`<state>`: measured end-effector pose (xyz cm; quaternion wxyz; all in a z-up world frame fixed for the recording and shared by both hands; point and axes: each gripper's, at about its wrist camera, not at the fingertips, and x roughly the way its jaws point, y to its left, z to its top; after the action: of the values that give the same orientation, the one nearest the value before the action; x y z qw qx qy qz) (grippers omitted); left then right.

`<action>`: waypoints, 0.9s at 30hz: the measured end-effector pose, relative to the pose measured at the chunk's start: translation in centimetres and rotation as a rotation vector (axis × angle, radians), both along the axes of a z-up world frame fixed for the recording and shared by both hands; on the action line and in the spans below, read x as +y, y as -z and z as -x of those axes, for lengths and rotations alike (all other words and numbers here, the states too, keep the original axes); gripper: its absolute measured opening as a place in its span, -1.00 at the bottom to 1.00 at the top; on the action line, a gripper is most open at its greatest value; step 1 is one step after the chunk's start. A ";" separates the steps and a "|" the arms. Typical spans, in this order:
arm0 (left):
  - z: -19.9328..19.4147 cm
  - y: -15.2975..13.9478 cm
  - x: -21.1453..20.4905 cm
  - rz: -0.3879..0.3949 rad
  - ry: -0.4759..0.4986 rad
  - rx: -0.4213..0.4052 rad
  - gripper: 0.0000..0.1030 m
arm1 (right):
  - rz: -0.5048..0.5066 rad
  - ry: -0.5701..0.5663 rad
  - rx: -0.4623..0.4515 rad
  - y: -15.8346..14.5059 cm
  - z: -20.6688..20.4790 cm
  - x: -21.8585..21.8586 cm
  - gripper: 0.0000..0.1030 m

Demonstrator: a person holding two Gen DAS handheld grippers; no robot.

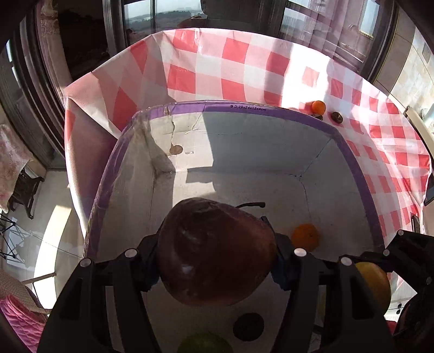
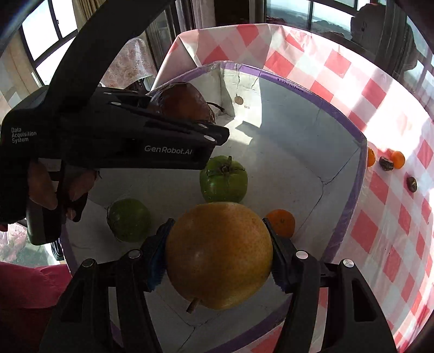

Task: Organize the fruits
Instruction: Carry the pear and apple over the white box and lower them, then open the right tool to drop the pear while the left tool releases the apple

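Depositing step: left gripper [image 1: 217, 260] fingers clench a brown pear [image 1: 217, 252]; right gripper [image 2: 217, 258] fingers clench a yellow pear [image 2: 219, 255], both above the box [image 2: 344, 173]. Next: lower, release toward twelve o'clock.

It was a home, likely a dining room: a table [image 1: 244, 68] under a red-checked cloth, large windows [image 1: 152, 16] at the top, floral curtains [image 2: 127, 59] upper left.
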<state>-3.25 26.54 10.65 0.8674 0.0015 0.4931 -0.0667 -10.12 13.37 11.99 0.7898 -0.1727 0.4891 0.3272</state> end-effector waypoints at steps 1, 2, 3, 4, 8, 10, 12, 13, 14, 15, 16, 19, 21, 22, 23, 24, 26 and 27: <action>-0.4 0.4 0.0 -0.015 0.006 0.007 0.22 | 0.046 -0.023 0.004 0.7 0.1 0.6 0.19; -0.8 0.8 -0.1 -0.030 0.014 0.012 0.22 | 0.083 -0.039 0.009 1.2 0.1 1.2 0.19; -1.2 1.1 -0.2 -0.044 0.023 0.016 0.22 | 0.110 -0.049 0.019 1.7 -0.1 1.5 0.19; -1.6 1.4 -0.4 -0.058 0.032 0.020 0.22 | 0.134 -0.056 0.037 2.2 -0.3 1.9 0.19; -3.0 2.6 -0.9 -0.107 0.053 0.043 0.23 | 0.244 -0.097 0.065 3.7 -1.1 3.6 0.19; -3.6 3.1 -0.9 -0.118 0.059 0.061 0.23 | 0.285 -0.115 0.099 4.4 -1.5 4.4 0.19; -4.2 3.8 -0.7 -0.152 0.061 0.081 0.23 | 0.334 -0.129 0.140 5.4 -1.9 5.1 0.19; -4.3 4.1 -0.7 -0.159 0.071 0.087 0.23 | 0.359 -0.137 0.146 5.9 -2.0 5.5 0.19; -4.4 4.3 -0.8 -0.165 0.084 0.093 0.23 | 0.371 -0.148 0.145 6.1 -1.9 5.6 0.19; -4.5 4.5 -0.9 -0.168 0.094 0.101 0.23 | 0.378 -0.154 0.152 6.2 -1.9 5.7 0.19; -4.5 4.8 -0.9 -0.175 0.102 0.108 0.23 | 0.389 -0.155 0.160 6.4 -1.9 5.7 0.19; -4.8 5.9 -1.0 -0.160 0.111 0.145 0.23 | 0.425 -0.153 0.193 7.1 -2.1 5.6 0.19; -5.2 6.2 -0.6 -0.115 0.093 0.166 0.23 | 0.451 -0.162 0.202 7.5 -2.0 5.6 0.19; -5.5 6.3 -0.7 -0.107 0.090 0.174 0.23 | 0.472 -0.173 0.193 7.7 -1.9 5.7 0.19; -5.6 6.3 -0.7 -0.105 0.092 0.179 0.23 | 0.488 -0.181 0.188 7.8 -1.7 5.7 0.19; -5.7 6.4 -0.7 -0.104 0.096 0.186 0.23 | 0.500 -0.186 0.190 8.0 -1.6 5.7 0.19; -5.9 6.6 -0.6 -0.088 0.097 0.201 0.23 | 0.516 -0.190 0.195 8.3 -1.5 5.7 0.19; -6.1 6.6 -0.5 -0.079 0.095 0.210 0.23 | 0.526 -0.192 0.195 8.4 -1.4 5.7 0.19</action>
<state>2.81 26.03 4.03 0.8062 0.0523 0.5827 -0.0881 -8.69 19.04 3.61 0.6325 -0.3849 0.6121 0.2776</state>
